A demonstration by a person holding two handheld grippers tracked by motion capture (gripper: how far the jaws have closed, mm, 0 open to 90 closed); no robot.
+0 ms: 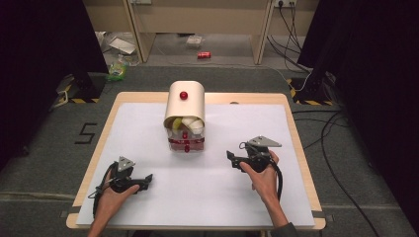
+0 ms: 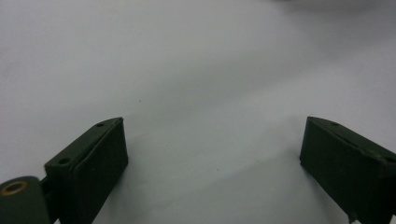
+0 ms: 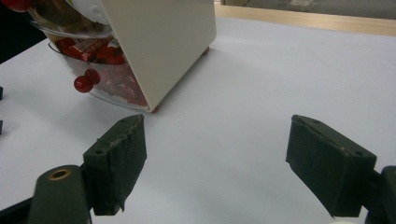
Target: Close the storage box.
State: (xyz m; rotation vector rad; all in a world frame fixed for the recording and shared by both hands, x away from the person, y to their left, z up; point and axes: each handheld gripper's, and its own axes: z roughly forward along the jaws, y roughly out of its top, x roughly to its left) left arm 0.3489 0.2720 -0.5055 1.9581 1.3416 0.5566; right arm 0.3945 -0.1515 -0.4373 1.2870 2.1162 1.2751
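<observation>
Cream roll-top box with red knob and clear drawers point(image 1: 185, 116) sitting mid-tabletop point(image 1: 247, 197), beyond both grippers. Left gripper point(image 1: 147, 178) and right gripper point(image 1: 230, 157) resting apart from it, fingers spread wide, holding nothing. Judged approach step; next move calling for right gripper advancing toward small red drawer knob point(image 3: 83, 84).

We count one cream container point(image 1: 184, 106) ahead of two hand-held grippers, left point(image 1: 148, 178) and right point(image 1: 230, 157), and three red knobs on it.
</observation>
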